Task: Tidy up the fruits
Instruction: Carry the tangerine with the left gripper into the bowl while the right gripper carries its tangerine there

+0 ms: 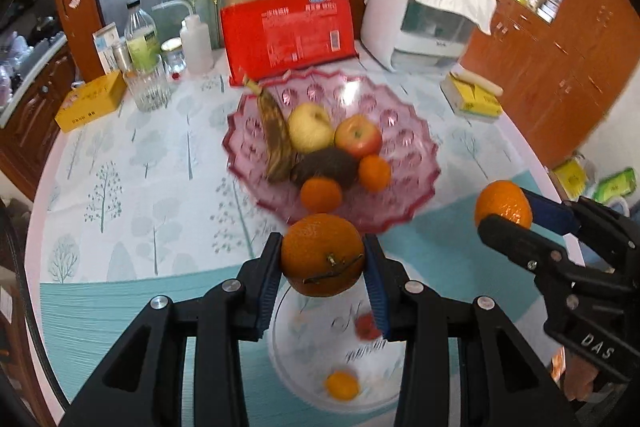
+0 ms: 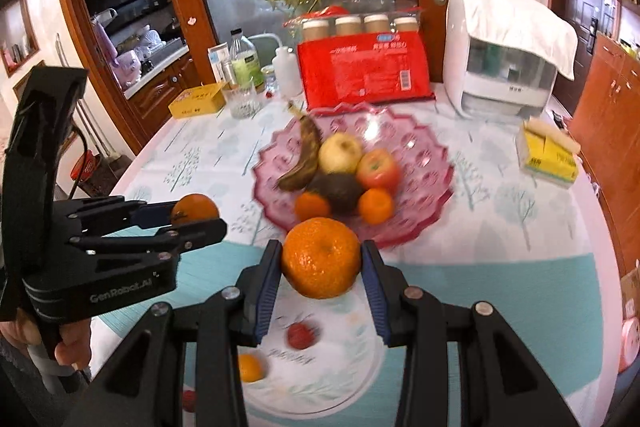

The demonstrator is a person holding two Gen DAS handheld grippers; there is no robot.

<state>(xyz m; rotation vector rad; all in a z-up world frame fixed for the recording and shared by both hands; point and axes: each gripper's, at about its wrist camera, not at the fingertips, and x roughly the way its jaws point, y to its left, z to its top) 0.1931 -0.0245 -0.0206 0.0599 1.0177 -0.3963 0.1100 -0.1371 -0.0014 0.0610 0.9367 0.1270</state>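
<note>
Between the two blue-padded fingers of the left gripper (image 1: 323,261) sits a round orange tangerine with a short dry stem (image 1: 322,254), and the pads pinch it from both sides, so it hangs above the table. Just below these fingers lies a white round plate with a pale flower print (image 1: 288,359), and on it rest a small orange fruit (image 1: 341,385) and a small red fruit (image 1: 367,326), both blurred. Beyond the fingertips stands a pink scalloped glass fruit dish (image 1: 404,147), which carries a brown overripe banana (image 1: 274,137), a yellow-green apple (image 1: 310,127), a red apple (image 1: 358,136), a dark brown avocado (image 1: 324,166) and two small tangerines (image 1: 321,194). To the right of the left fingers, the right gripper (image 1: 506,213) is seen from the side. It pinches a second round orange tangerine (image 1: 503,205) between its own pads. In the right wrist view this fruit fills the gap between the fingers, with the same plate under them and the pink dish ahead of them. Both held fruits are near the front edge of the dish but apart from it. All this stands on a table covered with a white and teal cloth with printed trees (image 1: 160,163). Far behind the dish lean a red plastic package of paper cups (image 1: 288,27) and a white appliance with a white cloth on top (image 1: 420,15).
</note>
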